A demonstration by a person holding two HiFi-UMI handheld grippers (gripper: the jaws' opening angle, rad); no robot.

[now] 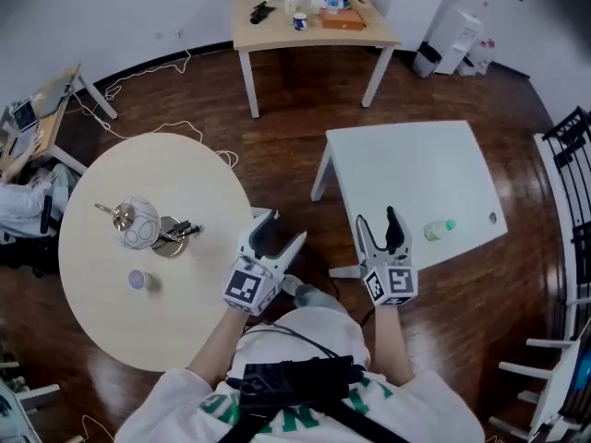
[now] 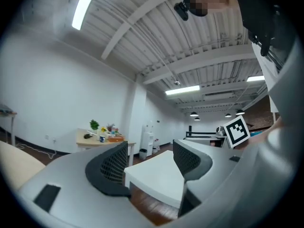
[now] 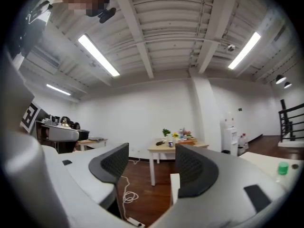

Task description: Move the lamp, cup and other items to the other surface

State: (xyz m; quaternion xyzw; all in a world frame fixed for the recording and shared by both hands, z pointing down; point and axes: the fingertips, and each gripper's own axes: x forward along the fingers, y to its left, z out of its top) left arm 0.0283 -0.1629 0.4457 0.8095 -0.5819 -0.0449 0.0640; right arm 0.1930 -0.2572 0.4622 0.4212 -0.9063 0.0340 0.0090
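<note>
- Your left gripper [image 1: 277, 231] hangs over the dark wooden floor [image 1: 295, 146], just beside the right edge of the round beige table [image 1: 185, 169]; its jaws stand apart with nothing between them
- Your right gripper [image 1: 377, 220] is over the near left corner of the white square table [image 1: 406, 164]; its jaws are likewise apart and grip nothing
- Task items: the white lamp with a brass-coloured arm [image 1: 137, 224] is near the middle of the round beige table, with small black items [image 1: 181, 231] just beside it on the right; the small pale cup [image 1: 138, 281] stands apart from the lamp, on the side nearer you
- On the white square table, a clear plastic bottle with a green cap [image 1: 440, 230] lies near the front edge, to the right of your right gripper; a small dark round item [image 1: 492, 218] is near the right edge, too small to identify
- Between the two tables there is a strip of floor and a white table leg [image 1: 319, 175]
- Surroundings: a light wooden table [image 1: 277, 30] by the far wall carries flowers and small objects; a white water dispenser [image 1: 457, 40] stands to its right; a white cable [image 1: 152, 67] trails on the floor at the far left; a black railing [image 1: 568, 141] is at the right edge
</note>
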